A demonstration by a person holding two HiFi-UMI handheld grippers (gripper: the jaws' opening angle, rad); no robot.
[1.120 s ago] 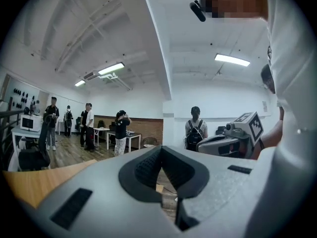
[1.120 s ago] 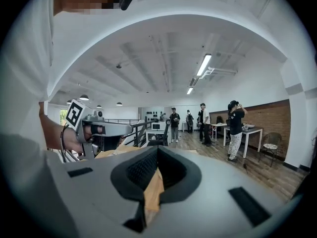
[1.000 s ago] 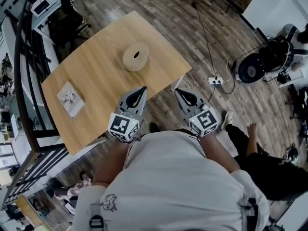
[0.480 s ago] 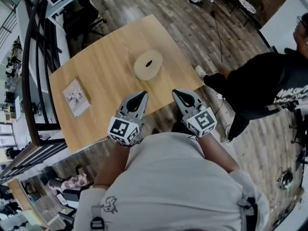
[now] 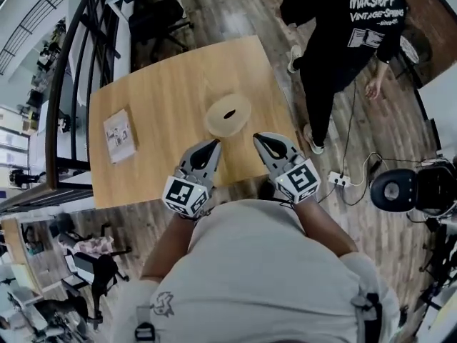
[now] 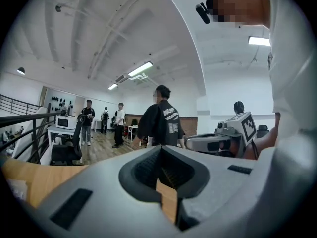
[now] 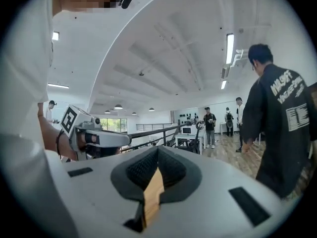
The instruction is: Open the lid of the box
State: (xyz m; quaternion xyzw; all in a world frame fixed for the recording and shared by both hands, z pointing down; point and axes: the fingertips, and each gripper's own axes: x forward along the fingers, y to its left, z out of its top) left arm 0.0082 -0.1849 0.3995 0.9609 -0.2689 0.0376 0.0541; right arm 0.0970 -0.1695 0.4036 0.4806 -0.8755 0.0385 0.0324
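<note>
The box [image 5: 228, 115] is a low round tan one with a dark slot in its lid. It sits on the wooden table [image 5: 164, 106] near the near edge. My left gripper [image 5: 212, 146] is shut and empty, pointing at the table edge just below the box's left side. My right gripper [image 5: 259, 138] is shut too, holding nothing, just right of and below the box. Neither touches the box. In the left gripper view the jaws [image 6: 160, 151] meet over a strip of tabletop. The right gripper view shows the same closed jaws [image 7: 157, 153]; the box is hidden in both.
A booklet [image 5: 119, 135] lies at the table's left side. A person in a black shirt [image 5: 343, 27] stands on the wood floor by the far right corner. A dark railing [image 5: 64, 77] runs along the left. A power strip [image 5: 337, 181] and a round black device [image 5: 396, 190] lie at right.
The view has swung round, so the table and box now lie straight ahead and closer to the gripper tips. The person in black has walked from the right to the far right corner.
</note>
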